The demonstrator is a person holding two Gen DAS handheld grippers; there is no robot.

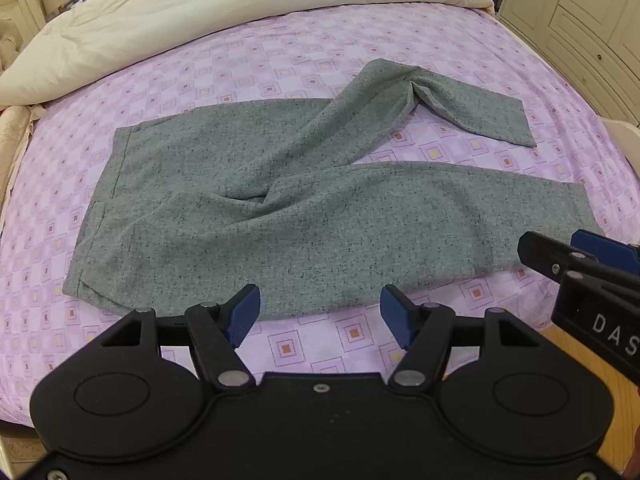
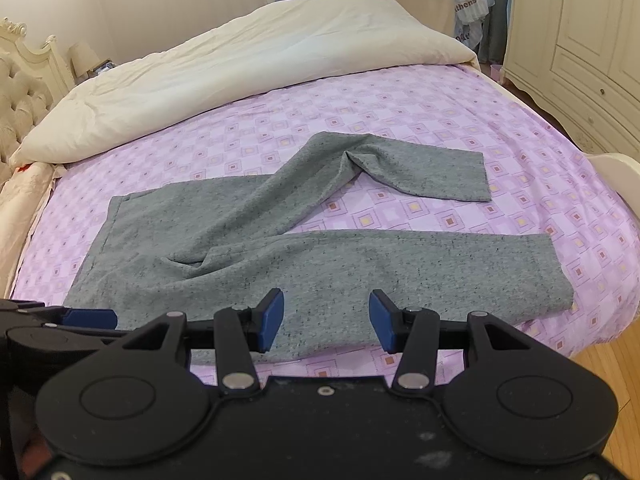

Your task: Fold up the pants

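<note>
Just beyond both spread jaws, the speckled grey knit pants are lying unfolded on the purple checked bedsheet; left gripper and right gripper are hovering empty, needing to grab the near leg's edge

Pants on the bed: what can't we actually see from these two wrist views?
- Near edge of the pants: right wrist view, part hidden behind the right gripper.
- Underside and crotch folds: both views, covered by the top layer of cloth.
- Right gripper in the left wrist view: cut off by the frame edge, jaws unreadable there.
- Left gripper in the right wrist view: only one pad shows.
- Wardrobe: cut off by the frame edge.
</note>
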